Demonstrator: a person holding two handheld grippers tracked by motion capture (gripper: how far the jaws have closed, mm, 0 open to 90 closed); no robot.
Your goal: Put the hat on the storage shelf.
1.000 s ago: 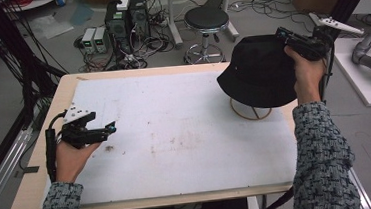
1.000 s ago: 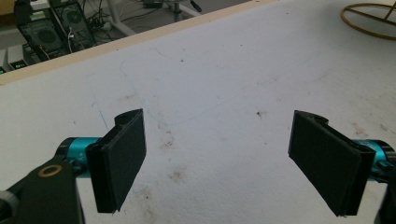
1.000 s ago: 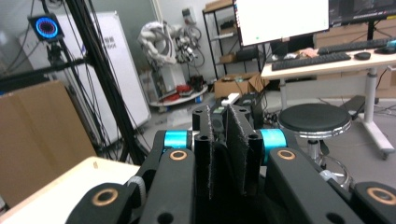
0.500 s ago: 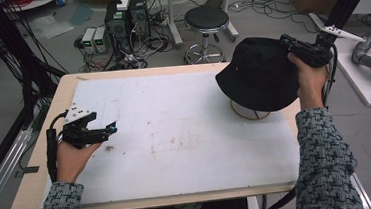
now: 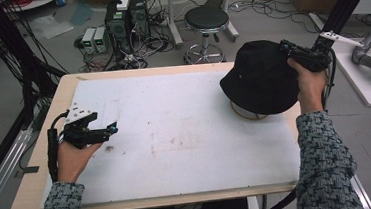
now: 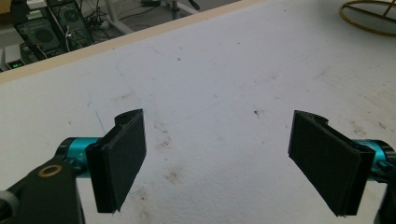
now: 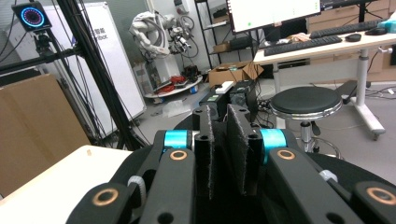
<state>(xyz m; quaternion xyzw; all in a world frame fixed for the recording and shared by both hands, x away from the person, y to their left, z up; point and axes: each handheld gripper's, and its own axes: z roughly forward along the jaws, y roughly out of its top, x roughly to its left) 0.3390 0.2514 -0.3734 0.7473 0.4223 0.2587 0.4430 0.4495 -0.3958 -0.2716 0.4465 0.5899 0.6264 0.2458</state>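
Item, my right gripper: jaws clenched on the black hat, pinching its fabric at the crown's far right. In the right gripper view the two pads stand almost together, a thin fold of dark cloth between them.

Item, the hat: it sits over a gold ring stand at the table's right far part, the ring's near arc showing under the brim. The hat covers most of the stand.

Item, my left gripper: released, nothing in it, held low over the white table cover at the left, well apart from the hat. In the left gripper view the pads stand wide, with stained white cover between them.

Item, surroundings: a round black stool and computer boxes on the floor beyond the far edge; nothing lies between my two grippers.

Item, differences between views: the left gripper view gives the bare ring of the stand from the side, at its top right corner. The right gripper view looks past the hat to the stool, a desk with keyboards and a whiteboard.
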